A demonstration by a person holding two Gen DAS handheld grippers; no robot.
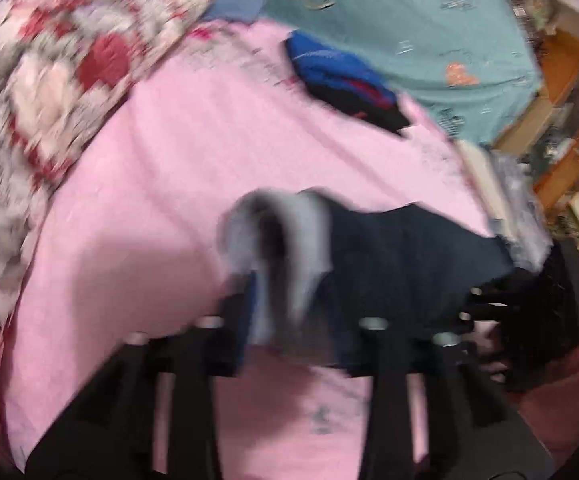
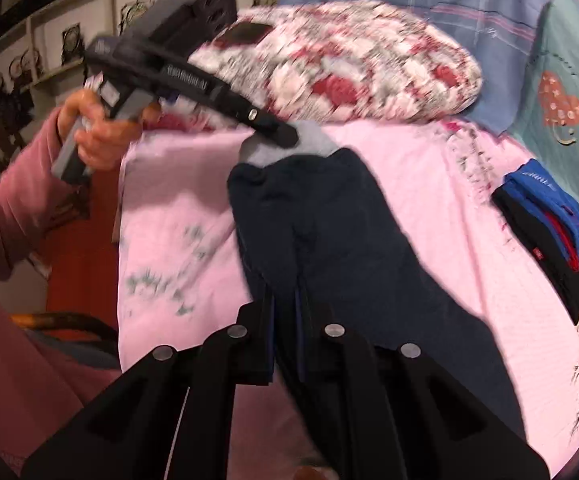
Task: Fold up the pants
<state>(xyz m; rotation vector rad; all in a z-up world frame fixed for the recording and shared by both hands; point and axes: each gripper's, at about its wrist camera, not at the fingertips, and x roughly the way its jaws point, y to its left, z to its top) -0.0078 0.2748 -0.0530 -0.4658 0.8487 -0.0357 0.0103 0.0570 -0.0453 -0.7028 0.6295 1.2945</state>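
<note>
In the left wrist view, the left tool (image 1: 295,312) sits at the lower middle of the frame with a bunched fold of the pants (image 1: 409,248) between its fingers; the grey lining stands up just above them, and the pads seem to press on the cloth, though blur makes this hard to be sure of. From there the dark pants run right across the frame to the right tool (image 1: 485,312) at the right edge, so their long axis lies roughly level in this picture, stretched between the two tools. Below them is the pink bed sheet (image 1: 169,168). A flowered pillow (image 1: 69,60) fills the upper left and a folded blue and black pile (image 1: 341,80) lies well apart at upper centre. In the right wrist view, the right tool (image 2: 287,320) at the lower middle is closed on an edge of the pants (image 2: 321,220), with thin cloth pinched between its fingers. The pants run away from it toward the upper middle, where the left tool (image 2: 285,134) holds the grey end, a hand (image 2: 97,136) on its handle at left. Both tools hold an end, so I judge neither is nearer. The sheet beyond looks free; the folded pile (image 2: 549,232) lies off to the right.
</note>
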